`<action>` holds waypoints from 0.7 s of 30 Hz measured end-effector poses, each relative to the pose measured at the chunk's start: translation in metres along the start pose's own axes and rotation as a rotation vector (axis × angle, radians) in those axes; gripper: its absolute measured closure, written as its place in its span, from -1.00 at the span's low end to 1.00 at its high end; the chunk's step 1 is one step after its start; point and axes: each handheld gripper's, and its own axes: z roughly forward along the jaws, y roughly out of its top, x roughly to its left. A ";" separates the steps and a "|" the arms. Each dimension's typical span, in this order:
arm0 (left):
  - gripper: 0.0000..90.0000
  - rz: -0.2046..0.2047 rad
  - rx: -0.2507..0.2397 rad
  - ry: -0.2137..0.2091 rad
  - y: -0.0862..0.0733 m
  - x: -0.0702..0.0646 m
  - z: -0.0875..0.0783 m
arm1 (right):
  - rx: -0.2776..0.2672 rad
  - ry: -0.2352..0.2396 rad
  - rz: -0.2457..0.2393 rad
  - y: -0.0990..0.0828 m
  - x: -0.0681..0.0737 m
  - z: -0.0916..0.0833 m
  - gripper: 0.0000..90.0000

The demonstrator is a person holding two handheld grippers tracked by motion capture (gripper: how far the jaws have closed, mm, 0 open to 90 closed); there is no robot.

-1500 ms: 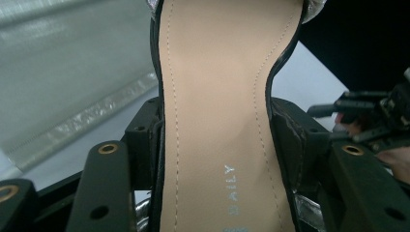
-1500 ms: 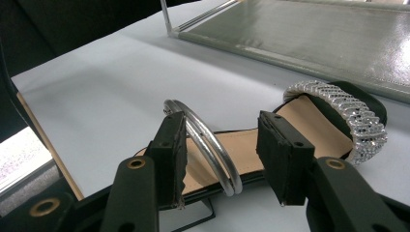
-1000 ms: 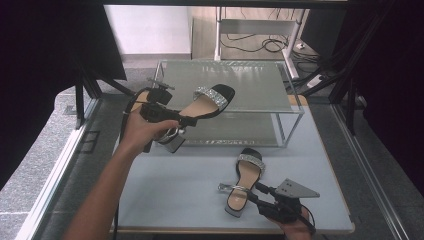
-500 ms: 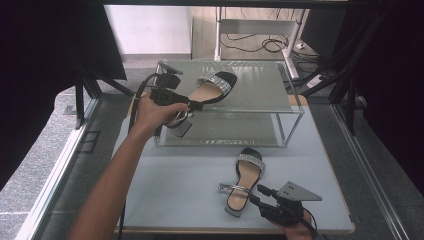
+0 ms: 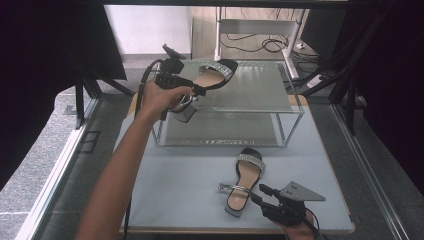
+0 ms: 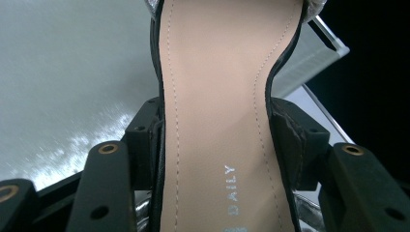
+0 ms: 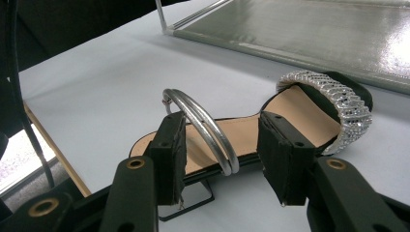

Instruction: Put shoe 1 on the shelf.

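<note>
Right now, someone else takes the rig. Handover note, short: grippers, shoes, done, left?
Left gripper: shut on the first sandal at the sole's waist, carrying it in the air over the top of the glass shelf rack; not set down yet.
Right gripper: jaws straddle the second sandal, which lies on the table in front of the rack; from the right gripper view I cannot tell whether the pads press on it.
Done: first sandal lifted to the rack.
Left, likely: set it on the top shelf, release, then grip and lift the second.
</note>
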 end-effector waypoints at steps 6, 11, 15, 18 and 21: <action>-0.04 -0.020 0.006 0.010 0.013 0.004 0.010 | -0.006 -0.006 0.004 0.000 -0.002 -0.002 0.20; -0.04 -0.055 0.003 0.015 0.024 0.011 0.023 | -0.008 -0.008 0.007 0.001 -0.003 -0.003 0.20; -0.04 -0.095 -0.006 0.041 0.033 0.017 0.035 | -0.013 -0.012 0.009 0.001 -0.003 -0.004 0.20; -0.04 -0.134 -0.012 0.082 0.037 0.021 0.046 | -0.012 -0.012 0.009 0.001 -0.003 -0.004 0.20; -0.04 -0.166 -0.010 0.122 0.040 0.024 0.055 | -0.011 -0.012 0.008 0.001 -0.003 -0.005 0.19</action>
